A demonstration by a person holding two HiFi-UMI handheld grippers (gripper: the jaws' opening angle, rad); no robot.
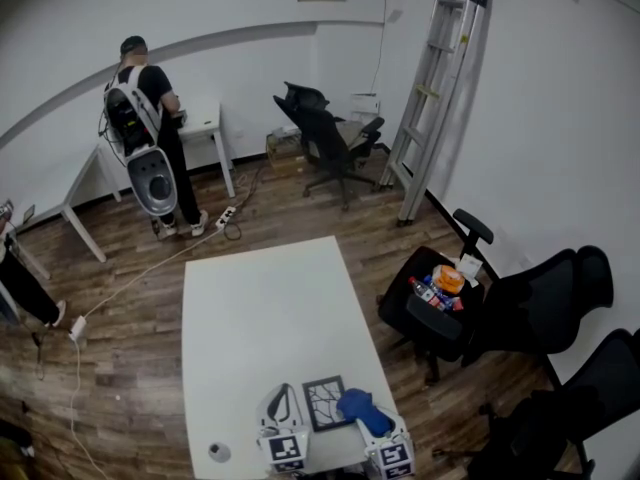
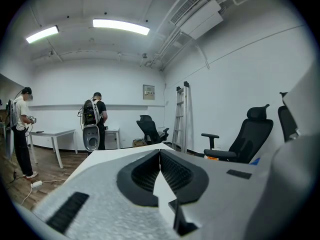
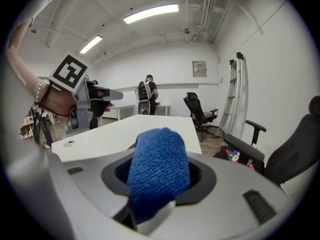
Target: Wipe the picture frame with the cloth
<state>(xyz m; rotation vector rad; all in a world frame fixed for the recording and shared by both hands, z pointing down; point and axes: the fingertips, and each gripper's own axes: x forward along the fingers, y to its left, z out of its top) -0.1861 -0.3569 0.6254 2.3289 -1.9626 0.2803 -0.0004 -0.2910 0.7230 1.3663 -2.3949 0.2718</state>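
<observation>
The picture frame (image 1: 325,403), dark-edged with a cracked-line print, lies on the white table (image 1: 265,318) near its front edge. My left gripper (image 1: 283,408) is just left of the frame. Its jaws meet at the tips (image 2: 160,152) and I see nothing held between them. A dark corner (image 2: 178,218) shows low in the gap behind the tips; I cannot tell what it is. My right gripper (image 1: 377,423) is just right of the frame, shut on a blue cloth (image 1: 362,408). The cloth (image 3: 159,174) fills the jaws of the right gripper (image 3: 158,156) and hides its fingertips.
A small round disc (image 1: 219,452) lies at the table's front left. A chair (image 1: 440,303) with bottles stands right of the table, with more black chairs (image 1: 545,308) beyond. A ladder (image 1: 435,98) leans on the right wall. A person with a backpack (image 1: 150,133) stands at a far desk.
</observation>
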